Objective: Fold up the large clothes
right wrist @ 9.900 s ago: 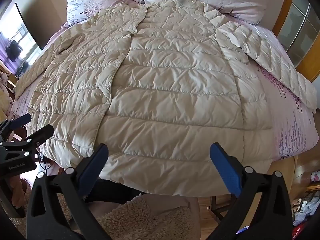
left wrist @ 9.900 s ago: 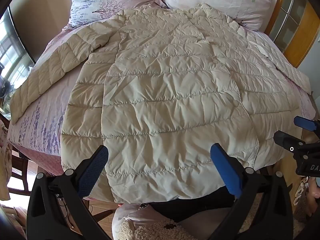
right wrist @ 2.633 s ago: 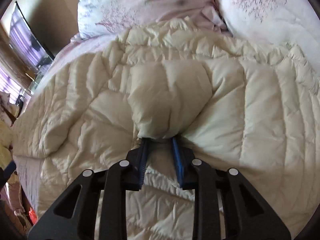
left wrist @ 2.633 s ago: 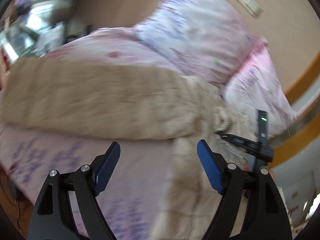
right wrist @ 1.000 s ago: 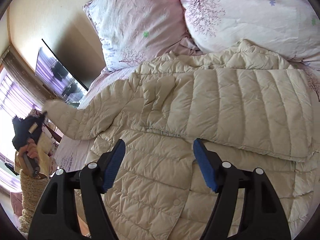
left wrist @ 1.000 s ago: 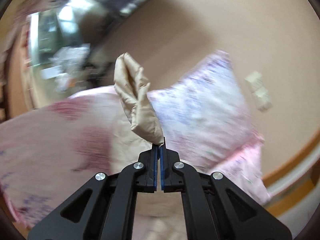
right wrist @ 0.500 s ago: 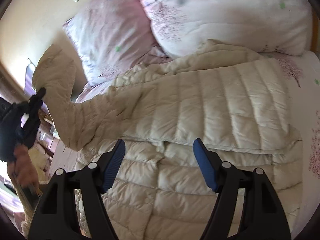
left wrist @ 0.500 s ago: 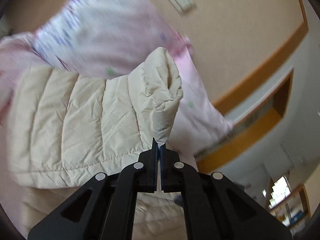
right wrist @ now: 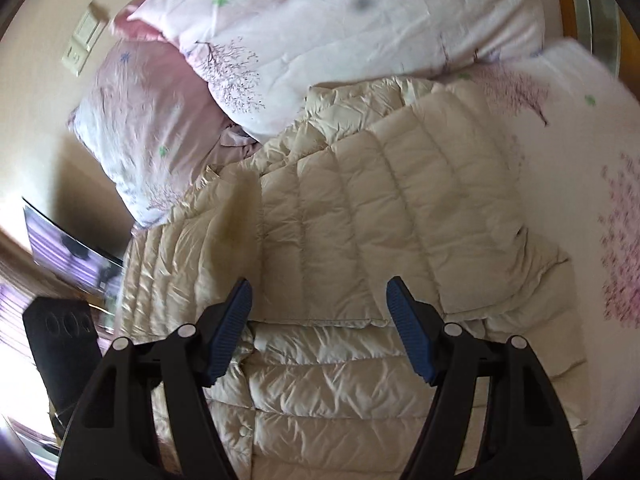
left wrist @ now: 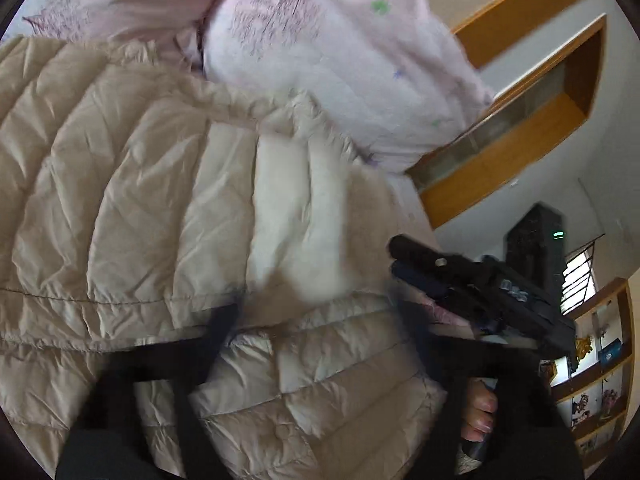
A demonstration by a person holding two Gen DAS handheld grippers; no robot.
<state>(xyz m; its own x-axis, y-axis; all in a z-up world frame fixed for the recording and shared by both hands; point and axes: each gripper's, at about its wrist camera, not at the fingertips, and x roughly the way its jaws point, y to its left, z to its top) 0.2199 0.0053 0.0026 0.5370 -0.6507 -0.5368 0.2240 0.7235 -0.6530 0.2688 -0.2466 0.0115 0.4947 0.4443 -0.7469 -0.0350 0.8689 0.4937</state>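
Note:
A beige quilted down jacket (left wrist: 132, 216) lies on the bed, its sleeves folded across the chest (right wrist: 384, 216). My left gripper (left wrist: 320, 320) is open, its blurred fingers just above the folded sleeve's cuff. My right gripper (right wrist: 318, 320) is open and empty over the folded sleeves, above the jacket's front (right wrist: 328, 392). The right gripper also shows at the right of the left wrist view (left wrist: 472, 288), with the hand that holds it.
Two pink flowered pillows (right wrist: 344, 28) lie at the head of the bed. Pink flowered sheet (right wrist: 600, 208) shows to the right of the jacket. A wooden headboard frame (left wrist: 508, 144) and shelves (left wrist: 600, 380) stand at the right. A dark screen (right wrist: 64, 248) is at the left.
My left gripper carried the sleeve across the jacket, laid it on the chest and opened, letting it go. The right gripper stayed open and moved closer over the sleeves.

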